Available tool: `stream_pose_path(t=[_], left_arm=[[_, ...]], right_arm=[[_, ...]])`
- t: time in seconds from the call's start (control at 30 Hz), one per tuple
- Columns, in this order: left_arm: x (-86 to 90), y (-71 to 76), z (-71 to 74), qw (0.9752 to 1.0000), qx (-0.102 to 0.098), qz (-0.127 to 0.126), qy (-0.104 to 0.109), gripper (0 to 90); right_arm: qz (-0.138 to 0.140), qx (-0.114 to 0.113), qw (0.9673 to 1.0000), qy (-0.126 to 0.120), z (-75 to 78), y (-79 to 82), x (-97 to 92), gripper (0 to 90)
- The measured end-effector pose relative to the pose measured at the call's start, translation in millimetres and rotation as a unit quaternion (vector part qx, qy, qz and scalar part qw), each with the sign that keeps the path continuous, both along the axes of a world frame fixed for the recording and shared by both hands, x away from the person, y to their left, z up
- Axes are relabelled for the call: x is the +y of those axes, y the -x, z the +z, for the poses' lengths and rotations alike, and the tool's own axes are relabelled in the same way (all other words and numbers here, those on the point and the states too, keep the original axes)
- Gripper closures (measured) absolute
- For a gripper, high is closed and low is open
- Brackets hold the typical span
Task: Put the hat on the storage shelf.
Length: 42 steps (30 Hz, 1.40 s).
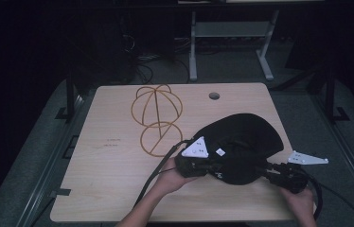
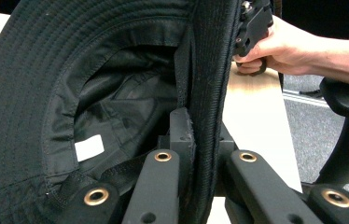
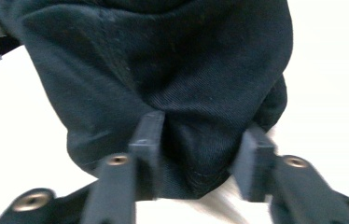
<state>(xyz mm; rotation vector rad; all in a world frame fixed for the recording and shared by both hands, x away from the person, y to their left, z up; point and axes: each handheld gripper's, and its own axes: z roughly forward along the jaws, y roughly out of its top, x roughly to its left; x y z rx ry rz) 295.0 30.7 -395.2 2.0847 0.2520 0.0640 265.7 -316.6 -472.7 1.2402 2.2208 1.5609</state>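
Note:
A black bucket hat (image 1: 241, 137) hangs just above the wooden table (image 1: 104, 179), held from both sides at the front right. My left gripper (image 1: 215, 165) is shut on its brim; in the left gripper view the stitched brim (image 2: 210, 93) runs edge-on between the jaws, and the lining with a white label (image 2: 89, 147) faces the camera. My right gripper (image 1: 260, 170) grips the other side. In the right gripper view a bunch of the hat's cloth (image 3: 163, 70) fills the gap between its two jaws. A gold wire hat stand (image 1: 156, 118) lies flat on the table behind the hat.
A round cable hole (image 1: 214, 96) sits near the table's far edge. Black cables (image 1: 154, 175) trail from both grippers toward the front edge. A metal desk frame (image 1: 229, 42) stands on the floor beyond the table. The person's other hand (image 2: 280, 46) appears in the left gripper view.

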Motion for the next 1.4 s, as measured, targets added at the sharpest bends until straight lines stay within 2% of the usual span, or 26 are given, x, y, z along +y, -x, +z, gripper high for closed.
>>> stream_pose_path(t=[0.03,0.07,0.1,0.13,0.27,0.53,0.6,0.73,0.9,1.13,1.4], left_arm=[[0.4,0.0,-0.1,1.0000,-0.001,0.001,0.000,84.8],[1.3,0.2,-0.2,1.0000,-0.003,0.001,-0.001,84.8],[1.3,0.2,-0.2,1.0000,-0.003,0.001,-0.001,84.6],[2.6,0.6,-0.1,1.0000,-0.004,0.002,-0.002,84.2],[4.6,1.1,0.6,0.9999,-0.009,0.005,-0.005,82.3],[9.8,4.9,4.9,0.9992,-0.026,0.019,-0.023,72.6],[14.4,6.4,8.6,0.9989,-0.030,0.026,-0.024,66.6],[19.9,9.0,12.2,0.9985,-0.033,0.031,-0.030,60.4],[30.4,14.8,16.1,0.9976,-0.043,0.041,-0.037,57.5],[48.0,24.0,17.0,0.9957,-0.056,0.059,-0.045,50.2],[67.9,25.6,14.4,0.9948,-0.051,0.077,-0.042,49.1]], right_arm=[[0.005,-0.004,1.0000,0.001,0.6,1.2,1.0,71.9],[0.009,-0.005,0.9999,0.001,0.9,1.7,1.0,75.8],[0.009,-0.005,0.9999,0.001,0.9,1.7,1.0,75.8],[0.013,-0.011,0.9999,-0.001,1.6,2.9,1.4,80.7],[0.018,-0.013,0.9997,0.001,3.4,5.0,2.3,83.2],[0.020,-0.032,0.9993,-0.004,11.8,10.8,0.2,84.8],[0.014,-0.039,0.9991,-0.005,16.6,13.6,-2.5,84.9],[0.009,-0.046,0.9989,-0.008,22.8,17.0,-5.0,85.1],[0.004,-0.053,0.9986,-0.003,31.8,19.1,-5.4,85.3],[-0.001,-0.067,0.9977,-0.002,52.0,18.5,-2.8,85.4],[-0.001,-0.081,0.9967,0.001,72.9,12.6,-1.0,85.5]])
